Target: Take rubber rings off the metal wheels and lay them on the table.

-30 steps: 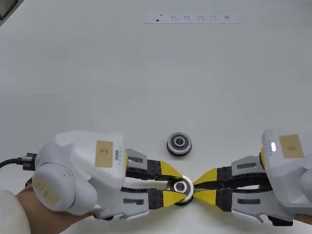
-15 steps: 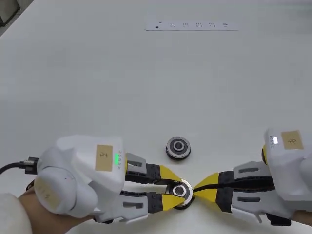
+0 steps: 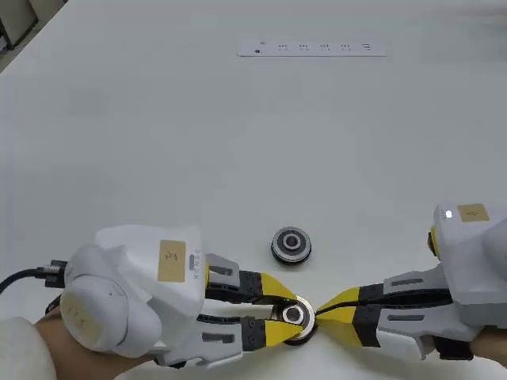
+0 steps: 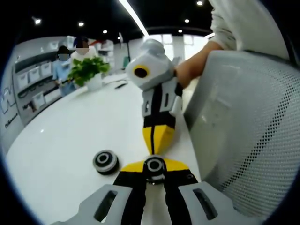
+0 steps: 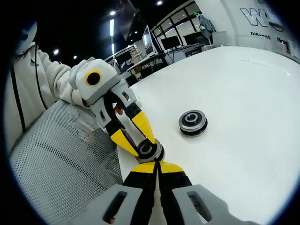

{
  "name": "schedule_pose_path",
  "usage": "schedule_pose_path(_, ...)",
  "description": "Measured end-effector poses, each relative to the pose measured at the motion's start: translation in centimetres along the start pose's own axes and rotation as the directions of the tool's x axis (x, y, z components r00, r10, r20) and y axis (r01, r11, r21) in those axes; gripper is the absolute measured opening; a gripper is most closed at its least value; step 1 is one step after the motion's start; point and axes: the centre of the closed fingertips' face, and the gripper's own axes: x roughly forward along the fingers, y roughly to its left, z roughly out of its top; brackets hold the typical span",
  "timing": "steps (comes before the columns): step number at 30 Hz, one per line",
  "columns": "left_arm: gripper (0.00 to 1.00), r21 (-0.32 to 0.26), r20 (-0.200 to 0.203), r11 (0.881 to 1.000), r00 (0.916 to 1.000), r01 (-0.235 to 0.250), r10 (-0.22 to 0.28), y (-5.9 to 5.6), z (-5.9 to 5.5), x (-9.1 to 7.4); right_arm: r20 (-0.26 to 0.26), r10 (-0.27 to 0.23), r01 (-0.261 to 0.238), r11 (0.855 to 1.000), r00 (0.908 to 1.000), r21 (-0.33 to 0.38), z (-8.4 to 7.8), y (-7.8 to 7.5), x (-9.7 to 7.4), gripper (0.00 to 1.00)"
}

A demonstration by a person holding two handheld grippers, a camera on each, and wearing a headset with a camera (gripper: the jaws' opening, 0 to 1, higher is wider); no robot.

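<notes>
White table (image 3: pixel 238 142), left gripper (image 3: pixel 289 315) tight around a wheel (image 3: pixel 295 314), right gripper (image 3: pixel 318 310) pinched closed at its rim; potted plant (image 4: pixel 88 69) behind.

A white counter (image 3: pixel 238 142) is seen, plain and matte. A metal wheel (image 3: pixel 291 245) is laid flat on it, at 6 o'clock from the middle. A second wheel (image 3: pixel 295 315) is seen just at 6 o'clock of the first; whether it touches the surface cannot be told. A white strip (image 3: pixel 312 48) with small markings is laid at 12 o'clock, well apart.
</notes>
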Motion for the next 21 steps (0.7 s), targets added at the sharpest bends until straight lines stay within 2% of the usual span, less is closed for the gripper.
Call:
schedule_pose_path(2, 0.15, 0.001, 0.001, 1.0, 1.0, 0.0, 0.0, -0.01, 0.0, -0.01, 0.008, 0.007, -0.008, 1.0, 0.9999, 0.015, 0.07, 0.07, -0.12, 0.0)
schedule_pose_path(5, 0.15, 0.001, 0.002, 1.0, 1.0, 0.004, -0.004, -0.1, 0.03, 0.0, 0.018, 0.02, -0.022, 0.995, 0.9996, 0.098, 0.04, 0.29, -0.19, 0.0)
schedule_pose_path(10, 0.15, 0.004, 0.006, 1.0, 0.9999, 0.008, -0.008, -0.26, 0.15, 0.08, 0.023, 0.025, -0.029, 0.988, 0.9994, 0.155, -0.01, 0.52, -0.24, 0.0)
schedule_pose_path(21, 0.15, 0.014, 0.004, 1.0, 1.0, 0.009, -0.009, -0.22, 0.16, 0.14, 0.027, 0.019, -0.023, 0.986, 0.9995, 0.164, 0.2, 0.62, -0.27, 0.0)
